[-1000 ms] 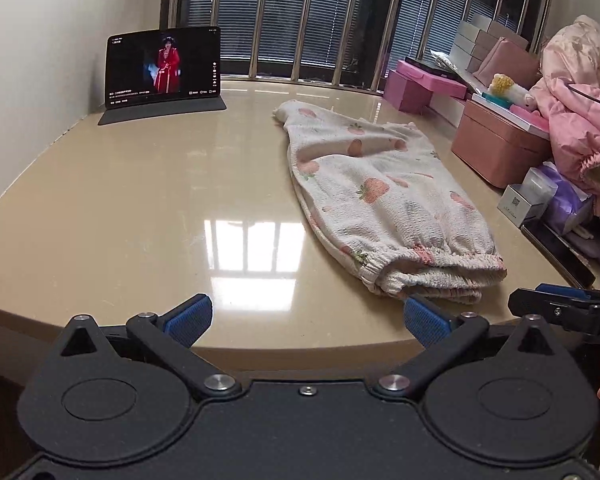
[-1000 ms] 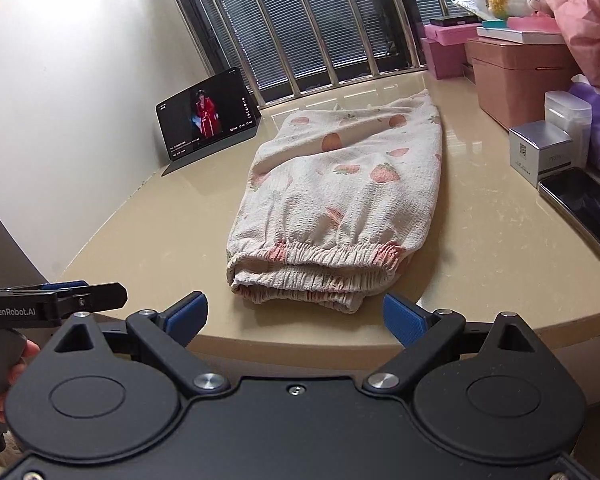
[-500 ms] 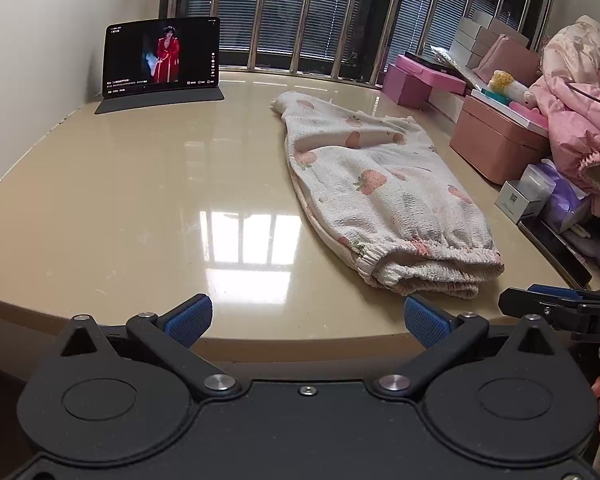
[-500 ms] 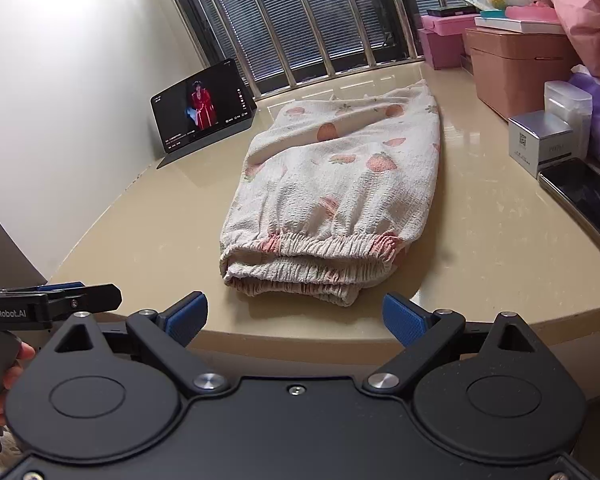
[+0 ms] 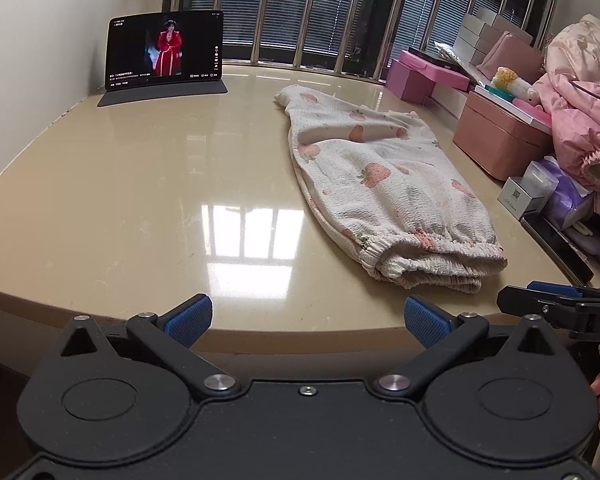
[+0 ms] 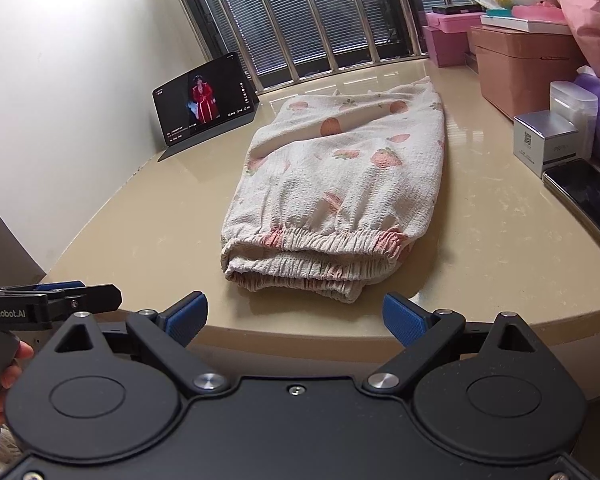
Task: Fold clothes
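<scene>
White strawberry-print pants [image 5: 384, 184] lie folded lengthwise on the beige table [image 5: 140, 200], elastic waistband toward me; they also show in the right wrist view [image 6: 340, 184]. My left gripper [image 5: 306, 320] is open and empty at the table's near edge, left of the waistband. My right gripper [image 6: 294, 318] is open and empty at the near edge, straight in front of the waistband. Each gripper shows at the side of the other's view: the right one [image 5: 556, 304] and the left one [image 6: 56, 298].
A tablet [image 5: 164, 52] playing video stands at the far left by the wall. Pink boxes [image 5: 500, 136], small white boxes [image 6: 544, 140], a phone [image 6: 588, 196] and a pile of pink clothes [image 5: 580, 92] crowd the right side. Window bars run along the back.
Both grippers have moved slightly forward and up toward the table edge; the pants sit closer in both views. Both stay open.
</scene>
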Demonstrator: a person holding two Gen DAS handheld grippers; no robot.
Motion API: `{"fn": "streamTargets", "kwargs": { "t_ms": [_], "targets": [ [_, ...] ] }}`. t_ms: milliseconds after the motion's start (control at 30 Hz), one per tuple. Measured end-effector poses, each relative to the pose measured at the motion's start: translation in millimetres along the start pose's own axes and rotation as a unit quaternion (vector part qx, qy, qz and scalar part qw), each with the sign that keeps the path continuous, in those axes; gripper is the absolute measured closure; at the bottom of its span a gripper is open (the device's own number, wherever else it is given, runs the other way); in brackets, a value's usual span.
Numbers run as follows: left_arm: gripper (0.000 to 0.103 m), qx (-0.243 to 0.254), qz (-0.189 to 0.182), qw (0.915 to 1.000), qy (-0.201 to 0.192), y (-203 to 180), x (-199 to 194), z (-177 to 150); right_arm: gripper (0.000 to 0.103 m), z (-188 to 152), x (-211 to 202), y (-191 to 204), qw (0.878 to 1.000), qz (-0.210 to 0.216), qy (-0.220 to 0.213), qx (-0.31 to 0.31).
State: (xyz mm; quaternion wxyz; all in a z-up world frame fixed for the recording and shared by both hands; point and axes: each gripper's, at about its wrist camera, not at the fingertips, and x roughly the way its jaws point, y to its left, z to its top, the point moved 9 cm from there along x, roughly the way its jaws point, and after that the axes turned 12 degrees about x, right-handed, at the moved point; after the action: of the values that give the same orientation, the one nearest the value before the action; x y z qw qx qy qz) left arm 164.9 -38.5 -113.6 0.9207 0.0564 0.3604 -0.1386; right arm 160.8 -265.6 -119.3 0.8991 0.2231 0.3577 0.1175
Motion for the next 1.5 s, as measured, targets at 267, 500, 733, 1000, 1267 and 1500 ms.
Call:
{"fn": "streamTargets", "kwargs": {
  "t_ms": [267,500,733,1000,1267,1500],
  "targets": [
    [0.000,0.000,-0.003,1.0000,0.007,0.1,2.8,-2.4,0.007,0.5,2.6,7.0,0.999,-0.002,0.001,-0.043],
    [0.000,-0.007,0.002,0.9999,0.007,4.8,-0.9,-5.7,0.007,13.3,17.7,29.4,0.967,0.003,0.018,-0.252],
    [0.000,-0.032,0.017,0.9993,0.011,16.1,-9.0,-16.1,0.007,9.6,73.7,26.2,0.923,0.016,0.114,-0.368],
    [0.000,-0.011,0.000,0.9998,0.019,9.4,-9.5,-24.8,0.026,-3.6,89.3,23.5,0.913,0.062,0.160,-0.369],
    [0.000,0.077,-0.061,0.9947,0.030,-24.1,1.5,-29.5,0.079,-36.3,48.6,29.7,0.895,0.072,0.163,-0.408],
    [0.000,0.306,-0.018,0.9518,-0.017,-70.1,15.8,-38.5,0.083,-22.1,22.9,33.8,0.913,0.103,0.192,-0.345]
  ]
}}
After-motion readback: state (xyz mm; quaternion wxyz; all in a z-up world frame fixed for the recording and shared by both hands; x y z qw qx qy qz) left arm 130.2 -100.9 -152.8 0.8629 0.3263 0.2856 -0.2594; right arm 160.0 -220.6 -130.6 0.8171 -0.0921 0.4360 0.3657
